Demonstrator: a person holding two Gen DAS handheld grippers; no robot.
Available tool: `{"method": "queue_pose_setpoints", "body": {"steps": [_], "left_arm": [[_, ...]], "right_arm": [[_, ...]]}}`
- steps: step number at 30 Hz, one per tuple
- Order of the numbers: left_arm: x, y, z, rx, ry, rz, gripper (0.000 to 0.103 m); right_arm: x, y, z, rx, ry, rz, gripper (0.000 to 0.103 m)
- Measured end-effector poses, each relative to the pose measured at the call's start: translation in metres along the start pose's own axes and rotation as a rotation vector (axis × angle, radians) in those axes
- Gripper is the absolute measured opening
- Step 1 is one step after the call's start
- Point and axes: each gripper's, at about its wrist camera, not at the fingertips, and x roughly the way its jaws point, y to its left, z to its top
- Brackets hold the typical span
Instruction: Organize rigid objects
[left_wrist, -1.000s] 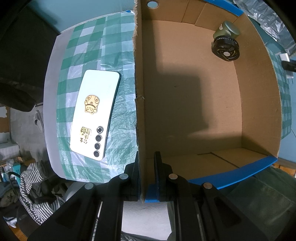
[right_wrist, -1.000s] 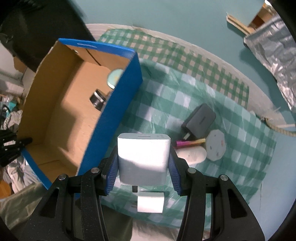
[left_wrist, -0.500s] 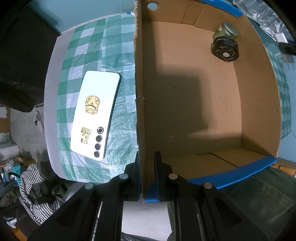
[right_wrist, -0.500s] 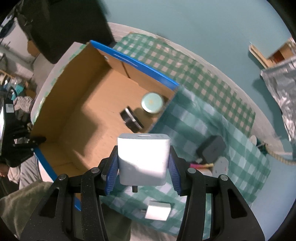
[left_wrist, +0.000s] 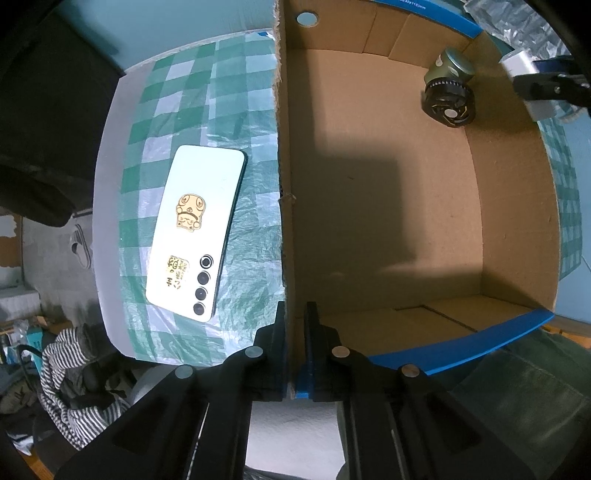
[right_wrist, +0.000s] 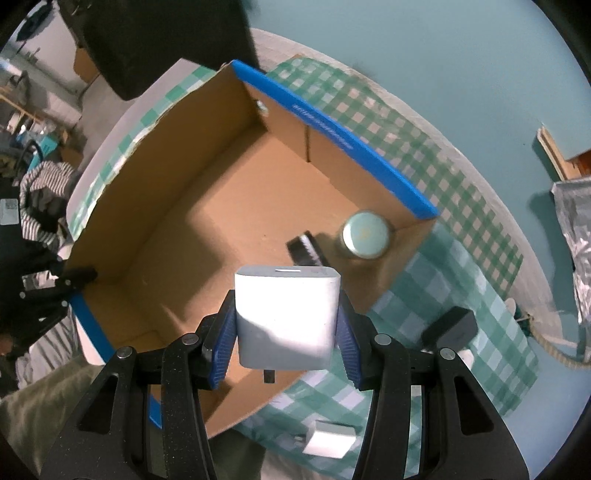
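My right gripper (right_wrist: 287, 328) is clamped on a white charger (right_wrist: 287, 314), its blue pads pressed against both flat sides, and I hold it over the near wall of the cardboard box (right_wrist: 207, 206), above the box's open inside. Most of the box floor is bare brown cardboard; only the far corner is taken, where a round tin with a pale lid (right_wrist: 365, 234) stands against the blue-edged wall and a black ridged ring (right_wrist: 304, 253) lies tilted just beside it. My left gripper (left_wrist: 294, 339) is closed on the box's side wall at its near corner, one finger outside and one inside, with the wall running straight ahead between them. From that side my right gripper (left_wrist: 546, 85) with the charger (left_wrist: 521, 64) shows at the box's far right rim, close to the tin (left_wrist: 448, 68) and the ring (left_wrist: 448, 105). Outside the box, to the left of the wall I hold, a white phone (left_wrist: 197, 230) lies flat, back up, on the green checked cloth (left_wrist: 177, 110). On the box's other side the cloth (right_wrist: 461, 288) carries a dark adapter (right_wrist: 452, 326) and a smaller white plug (right_wrist: 328, 439) near the table edge. A teal floor lies beyond, with crinkled foil (right_wrist: 574, 236) at the right edge.
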Motion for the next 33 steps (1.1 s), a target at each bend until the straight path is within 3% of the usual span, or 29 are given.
{"method": "queue_pose_setpoints", "body": {"steps": [33], "left_arm": [[0.001,-0.001,0.002,-0.016,0.015,0.003,0.006]], "right_arm": [[0.06,0.018,0.011,-0.069,0.093,-0.012,0.049]]}}
